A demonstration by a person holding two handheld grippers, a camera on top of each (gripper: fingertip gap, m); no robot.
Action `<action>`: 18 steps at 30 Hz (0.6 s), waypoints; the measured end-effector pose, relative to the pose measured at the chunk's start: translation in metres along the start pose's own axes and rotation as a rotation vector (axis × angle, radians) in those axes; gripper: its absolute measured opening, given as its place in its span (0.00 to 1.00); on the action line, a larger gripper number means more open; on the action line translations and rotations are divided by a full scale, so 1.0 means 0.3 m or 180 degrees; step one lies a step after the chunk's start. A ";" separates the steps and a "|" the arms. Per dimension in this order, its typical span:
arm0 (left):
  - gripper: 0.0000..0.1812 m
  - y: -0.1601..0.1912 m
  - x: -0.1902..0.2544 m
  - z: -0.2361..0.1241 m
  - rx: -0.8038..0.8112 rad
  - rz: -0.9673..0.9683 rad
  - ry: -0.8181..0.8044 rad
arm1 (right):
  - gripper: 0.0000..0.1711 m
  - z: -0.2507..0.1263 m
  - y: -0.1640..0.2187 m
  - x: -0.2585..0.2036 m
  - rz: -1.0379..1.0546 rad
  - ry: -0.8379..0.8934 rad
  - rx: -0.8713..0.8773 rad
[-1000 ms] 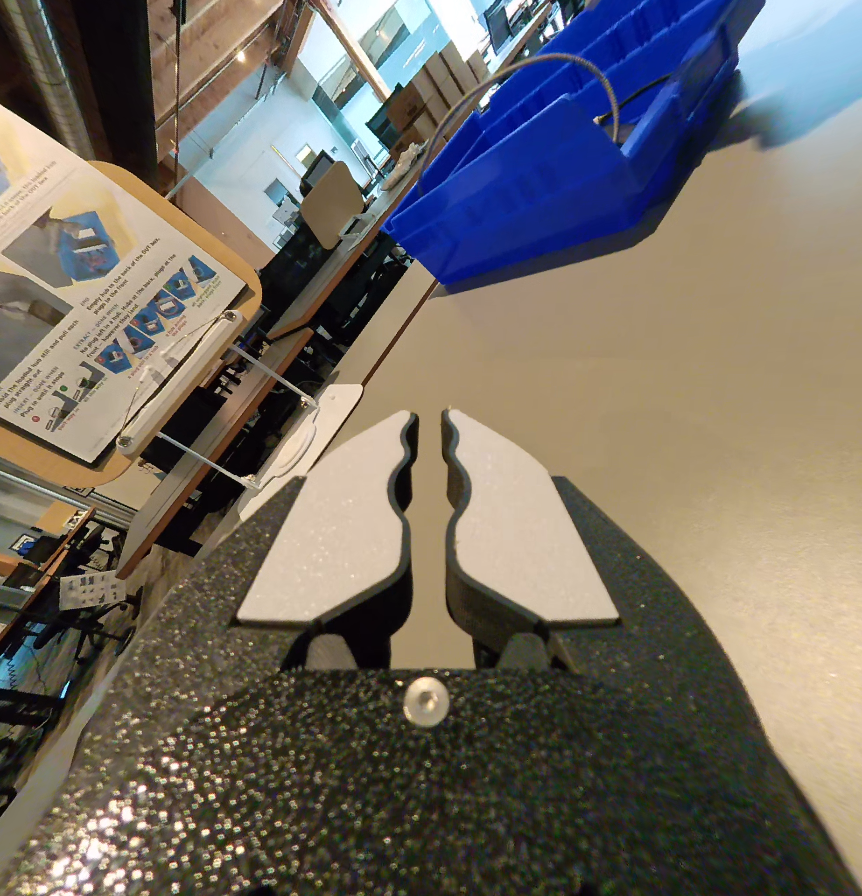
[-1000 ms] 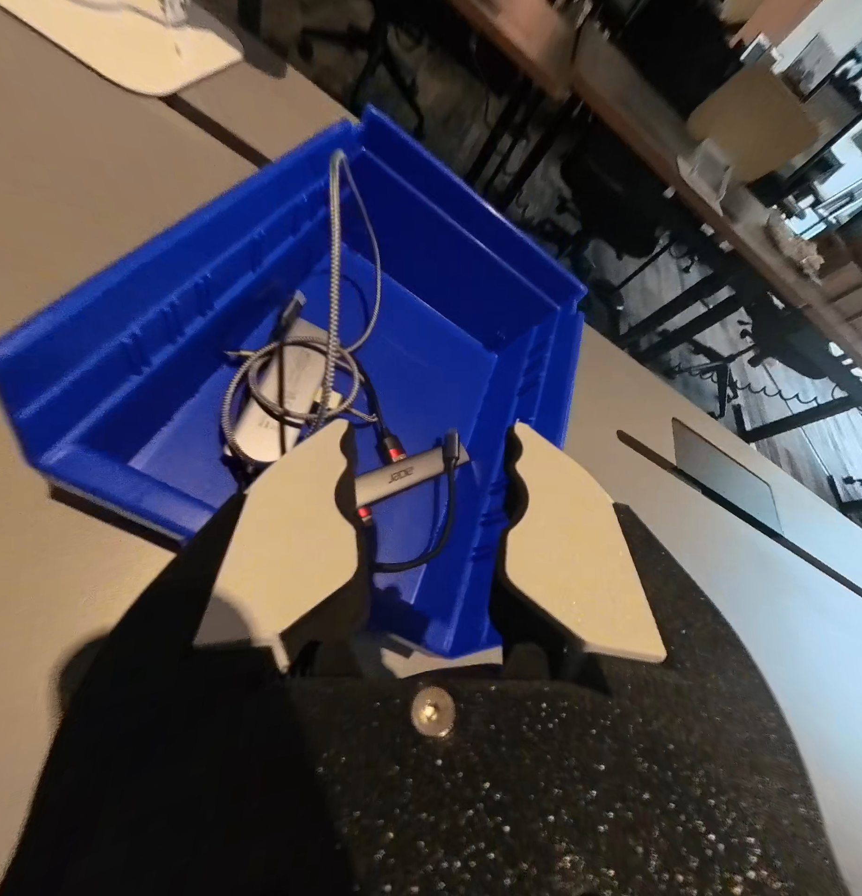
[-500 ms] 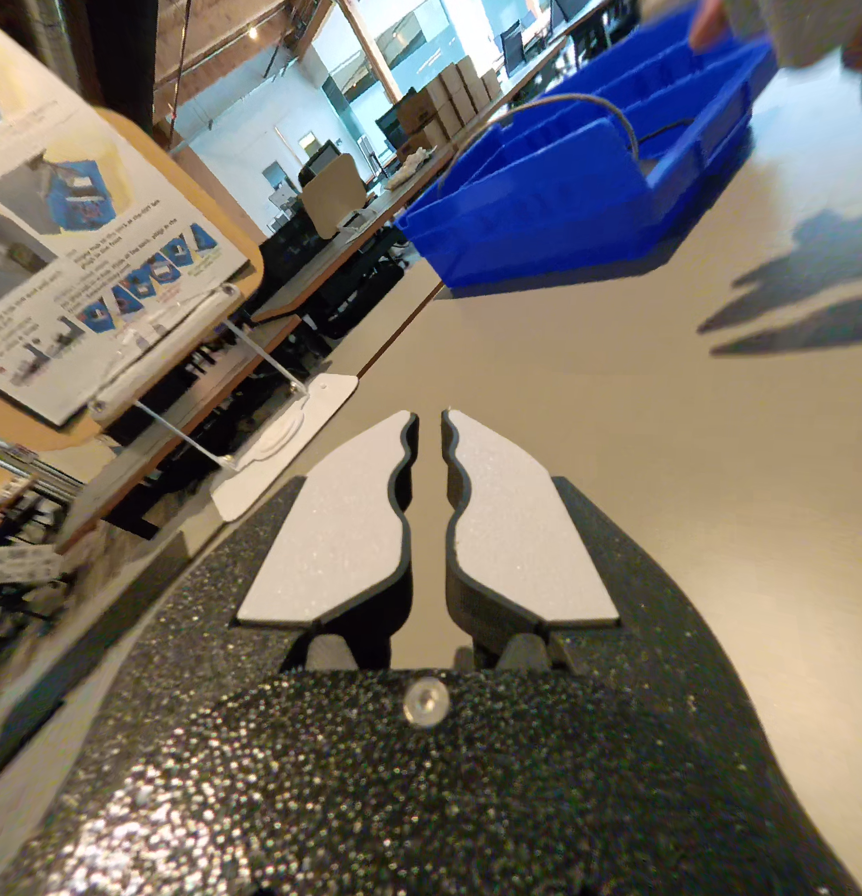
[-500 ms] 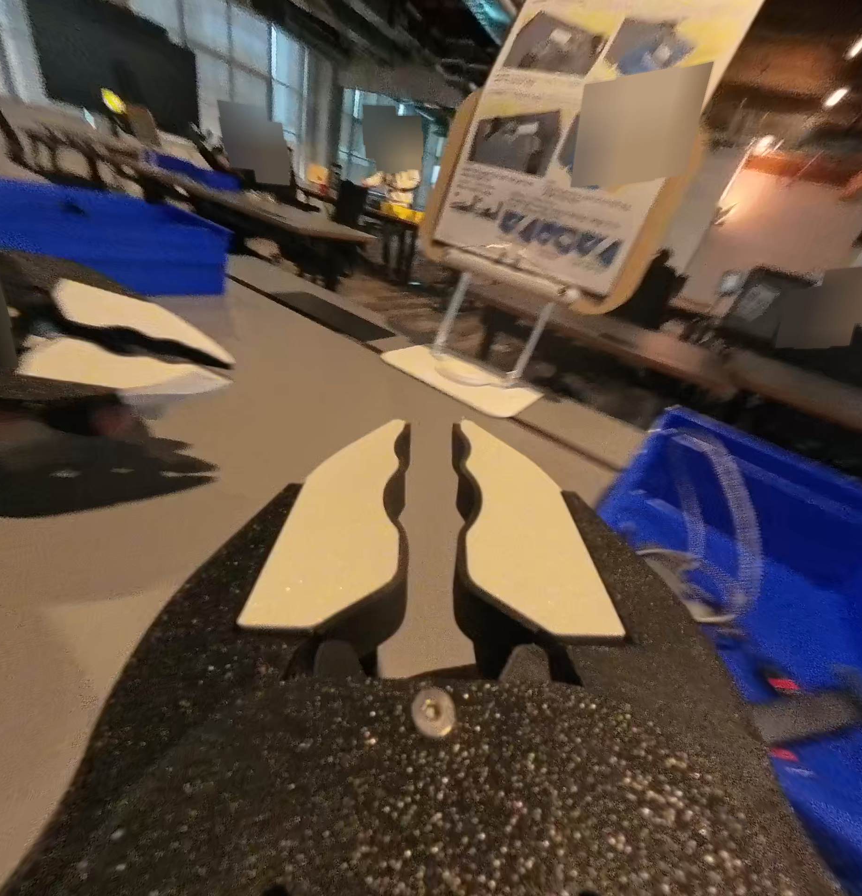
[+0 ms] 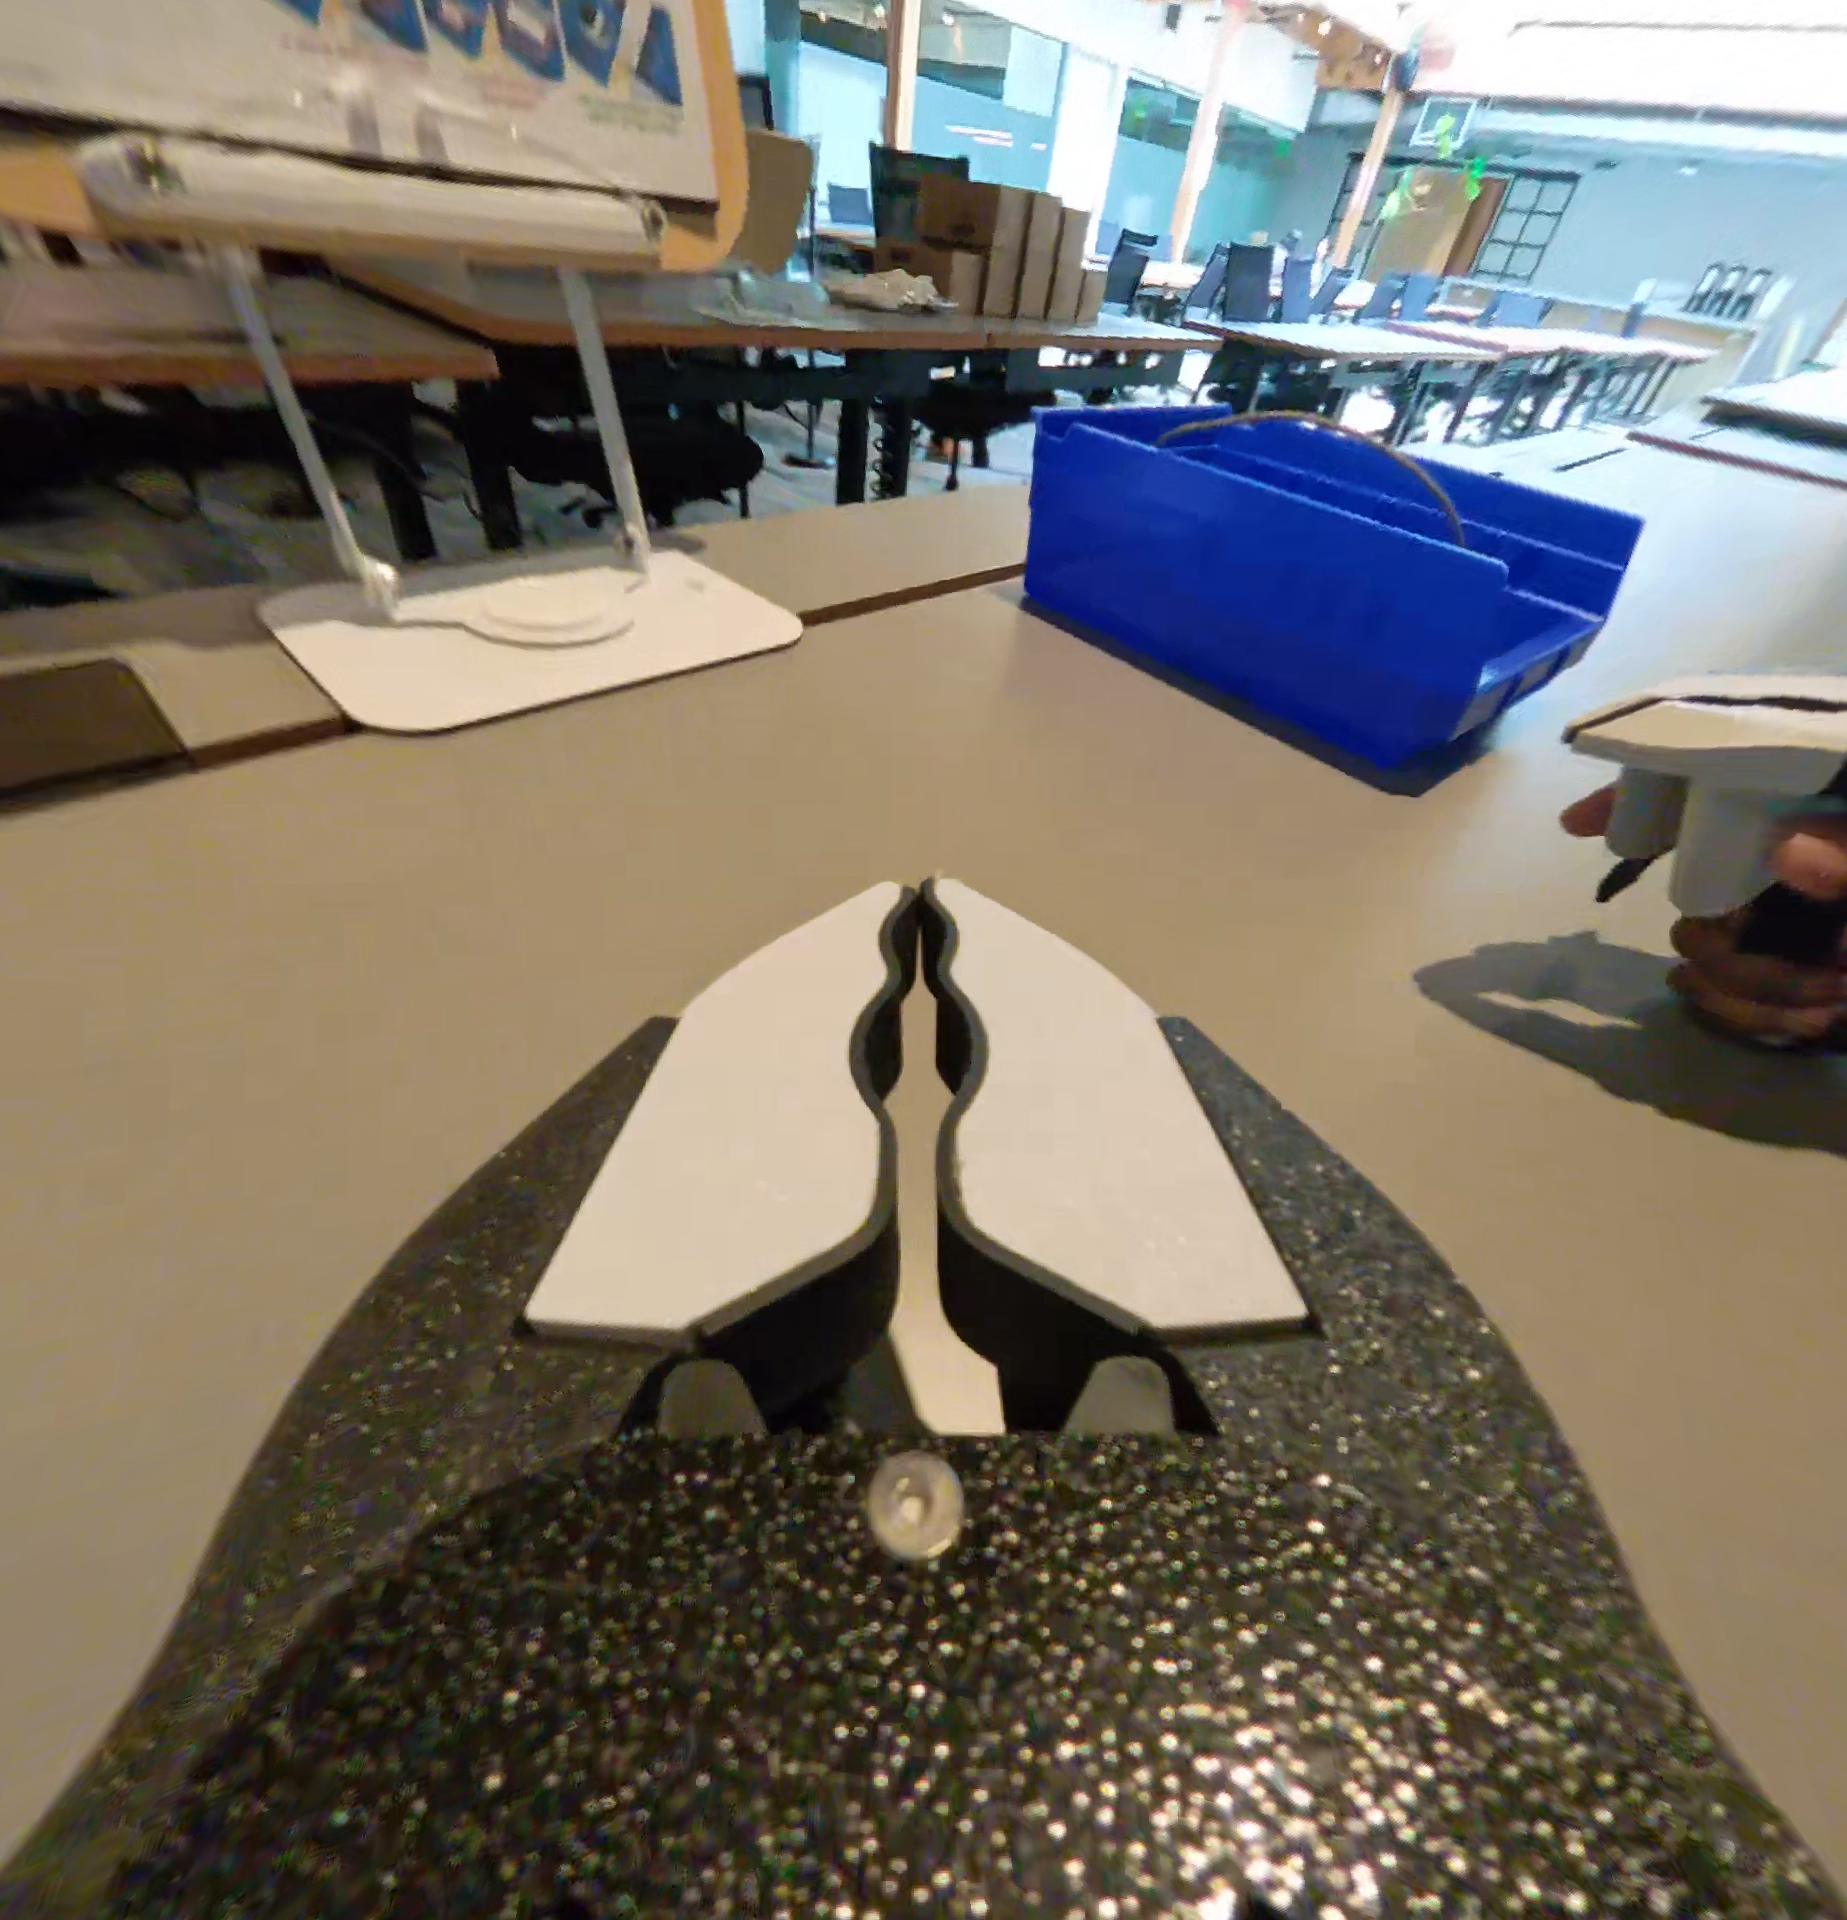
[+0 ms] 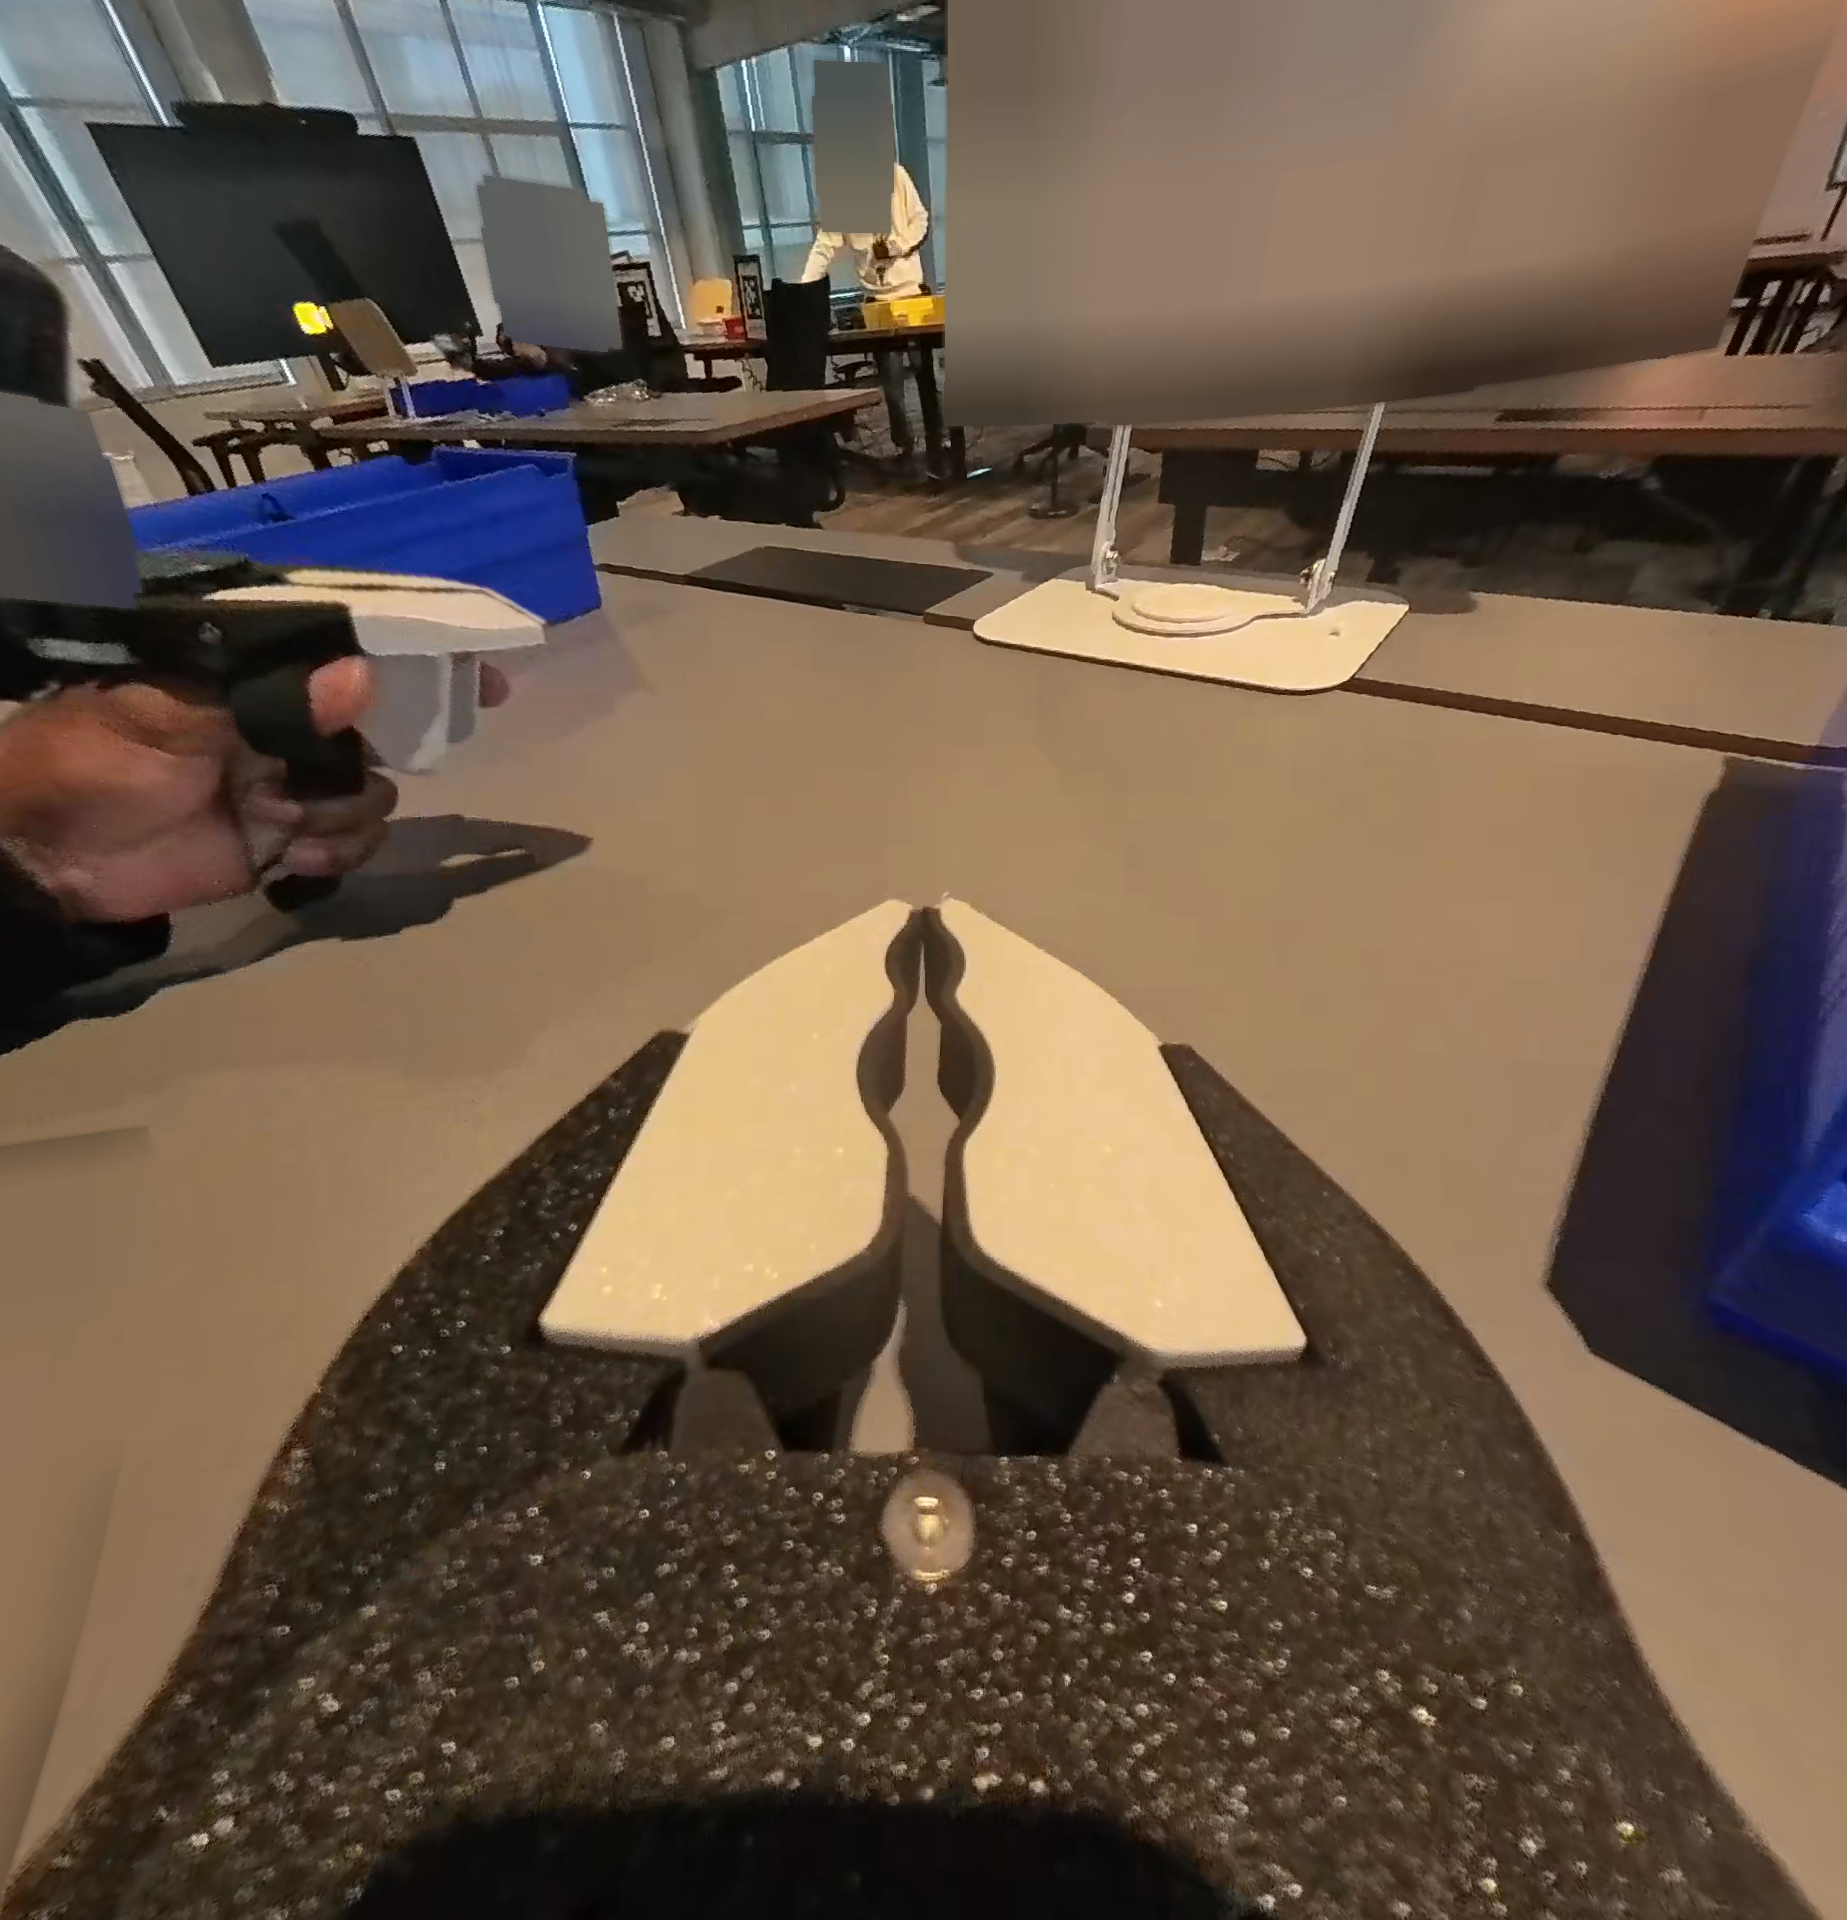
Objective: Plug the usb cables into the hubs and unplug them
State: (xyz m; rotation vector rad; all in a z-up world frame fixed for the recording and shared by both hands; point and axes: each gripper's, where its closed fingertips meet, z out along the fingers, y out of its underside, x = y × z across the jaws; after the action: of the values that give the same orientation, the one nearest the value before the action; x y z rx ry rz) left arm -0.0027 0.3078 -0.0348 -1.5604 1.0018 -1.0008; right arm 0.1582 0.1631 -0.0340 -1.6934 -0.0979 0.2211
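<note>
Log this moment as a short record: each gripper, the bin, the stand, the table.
left gripper: shut, empty, above the table
right gripper: shut, empty, above the table
blue bin: on the table, a cable arching over its rim
sign stand: white base at the table's far edge
table: grey, bare ahead of both grippers

two tongs (image 5: 920,896) (image 6: 927,914), (blue) two bins (image 5: 1262,582) (image 6: 410,530)

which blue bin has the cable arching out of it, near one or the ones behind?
The nearest blue bin in the left wrist view: a thin grey cable loops up over its rim. The blue bins behind it show none.
</note>
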 end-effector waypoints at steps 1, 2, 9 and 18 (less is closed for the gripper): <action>0.00 0.006 -0.025 -0.017 -0.0047 -0.0064 -0.0001 | 0.00 0.001 0.001 0.000 0.0004 -0.0005 -0.0009; 0.00 0.008 -0.054 -0.036 -0.0071 -0.0073 -0.0052 | 0.00 0.002 0.002 -0.001 0.0004 -0.0009 -0.0012; 0.05 -0.120 -0.323 -0.332 0.0007 0.0640 -0.1348 | 0.00 0.004 0.004 -0.012 0.0007 -0.0107 -0.0035; 0.15 -0.155 -0.813 -0.945 -0.1088 0.0045 -0.3262 | 0.00 0.006 0.004 -0.034 -0.0012 -0.0190 -0.0037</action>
State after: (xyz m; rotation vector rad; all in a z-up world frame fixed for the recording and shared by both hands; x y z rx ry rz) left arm -0.3409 0.4613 0.0289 -1.9893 0.4419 0.0731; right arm 0.1478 0.1626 -0.0345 -1.6982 -0.1469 0.2688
